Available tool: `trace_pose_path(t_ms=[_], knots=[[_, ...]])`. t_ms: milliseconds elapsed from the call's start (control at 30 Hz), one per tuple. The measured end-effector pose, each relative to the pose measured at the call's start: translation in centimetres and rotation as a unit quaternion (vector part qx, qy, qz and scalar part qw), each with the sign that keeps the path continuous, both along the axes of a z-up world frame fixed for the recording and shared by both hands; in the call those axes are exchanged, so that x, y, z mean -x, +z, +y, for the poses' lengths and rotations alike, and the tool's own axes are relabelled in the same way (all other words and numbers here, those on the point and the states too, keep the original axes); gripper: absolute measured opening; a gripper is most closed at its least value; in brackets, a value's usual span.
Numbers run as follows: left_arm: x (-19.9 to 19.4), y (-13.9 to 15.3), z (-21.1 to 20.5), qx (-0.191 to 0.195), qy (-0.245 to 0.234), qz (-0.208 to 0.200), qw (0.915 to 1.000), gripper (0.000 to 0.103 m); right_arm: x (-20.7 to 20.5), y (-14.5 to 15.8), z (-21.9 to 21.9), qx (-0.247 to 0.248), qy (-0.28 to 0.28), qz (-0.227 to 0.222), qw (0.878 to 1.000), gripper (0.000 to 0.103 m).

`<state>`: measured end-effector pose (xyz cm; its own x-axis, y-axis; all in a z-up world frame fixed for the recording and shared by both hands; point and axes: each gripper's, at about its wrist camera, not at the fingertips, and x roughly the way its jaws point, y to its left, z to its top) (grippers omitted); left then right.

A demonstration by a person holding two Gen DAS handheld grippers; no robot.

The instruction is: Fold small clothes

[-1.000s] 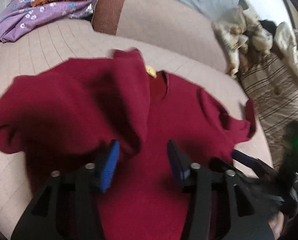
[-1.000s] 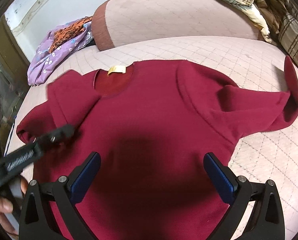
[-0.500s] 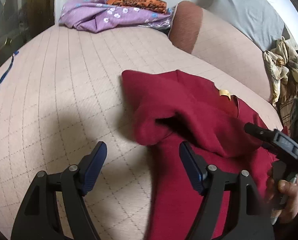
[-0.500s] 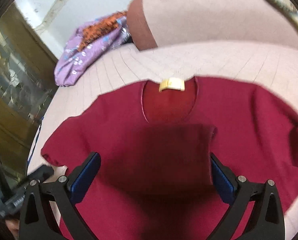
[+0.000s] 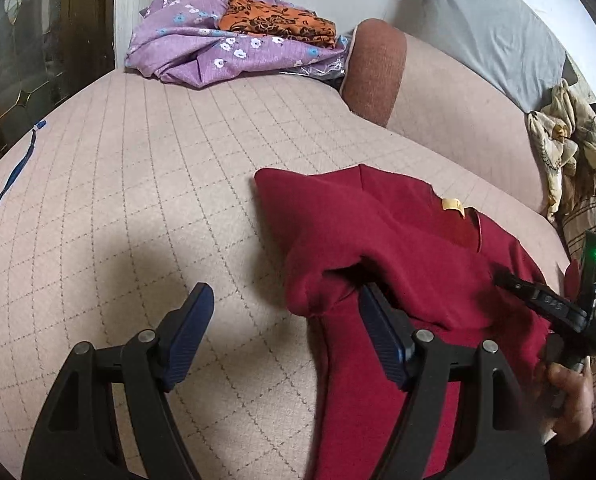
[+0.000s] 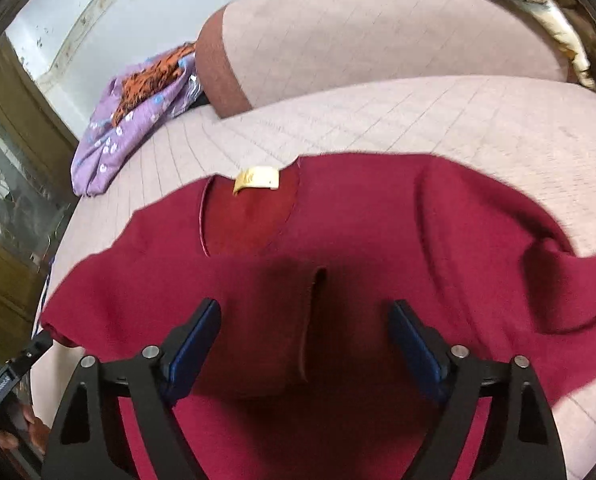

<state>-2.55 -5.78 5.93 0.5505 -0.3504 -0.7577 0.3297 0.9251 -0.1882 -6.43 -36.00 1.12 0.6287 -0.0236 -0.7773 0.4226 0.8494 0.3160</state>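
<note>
The dark red shirt lies flat on the quilted pink sofa seat, neck opening and yellow label pointing away from the person toward the backrest, so its long axis runs straight out ahead of the right hand-held gripper. One sleeve has been turned in across the chest, which looks like the first narrowing fold; its cuff edge now stands as a ridge right between the right gripper's blue pads. Those jaws are closing but the pads do not press on cloth yet, so nothing is held. The other sleeve is spread out to that gripper's right, probably next to come in.

The left hand-held gripper hangs empty and fairly wide over the bare seat, just left of the shirt's folded edge; only its right pad overlaps the cloth. Far beyond both grippers, a purple floral cloth with an orange one on top sits by the wall.
</note>
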Motion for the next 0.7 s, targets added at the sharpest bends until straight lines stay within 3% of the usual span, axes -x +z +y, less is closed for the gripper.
trace_pose_path(t_ms=[33, 67, 100, 200, 267, 400, 500, 667, 700], knots=[[-0.2, 0.0, 0.1, 0.000, 0.004, 0.000, 1.0000, 0.074, -0.3, -0.3, 0.1, 0.004, 0.005, -0.003, 1.000, 0.077], [-0.3, 0.0, 0.4, 0.002, 0.009, -0.001, 1.0000, 0.074, -0.5, -0.2, 0.6, 0.024, 0.013, -0.017, 0.999, 0.063], [-0.4, 0.0, 0.6, 0.004, 0.014, -0.001, 0.9999, 0.074, -0.8, -0.1, 1.2, 0.034, 0.030, -0.030, 0.999, 0.040], [-0.9, 0.0, 1.3, 0.009, 0.031, -0.002, 0.9995, 0.074, -1.5, 0.1, 2.1, 0.058, 0.051, -0.021, 0.997, 0.024], [-0.9, 0.1, 1.6, 0.013, 0.034, -0.003, 0.9993, 0.074, -1.3, 0.9, 2.1, 0.068, 0.055, -0.027, 0.996, 0.005], [-0.5, 0.3, 1.0, 0.016, 0.021, -0.013, 0.9996, 0.074, 1.1, 4.0, 0.3, 0.086, 0.024, -0.060, 0.994, 0.005], [-0.3, 0.4, 0.1, 0.008, 0.012, -0.026, 0.9996, 0.074, 2.9, 5.5, -1.5, 0.117, -0.015, -0.058, 0.991, 0.005], [-0.3, 0.3, -1.3, 0.014, -0.006, -0.023, 0.9996, 0.074, 3.5, 3.9, -5.0, 0.108, -0.068, -0.022, 0.992, 0.005], [-0.3, 0.3, -1.7, 0.013, -0.011, -0.024, 0.9996, 0.074, 3.2, 3.3, -5.3, 0.098, -0.061, -0.012, 0.993, 0.011]])
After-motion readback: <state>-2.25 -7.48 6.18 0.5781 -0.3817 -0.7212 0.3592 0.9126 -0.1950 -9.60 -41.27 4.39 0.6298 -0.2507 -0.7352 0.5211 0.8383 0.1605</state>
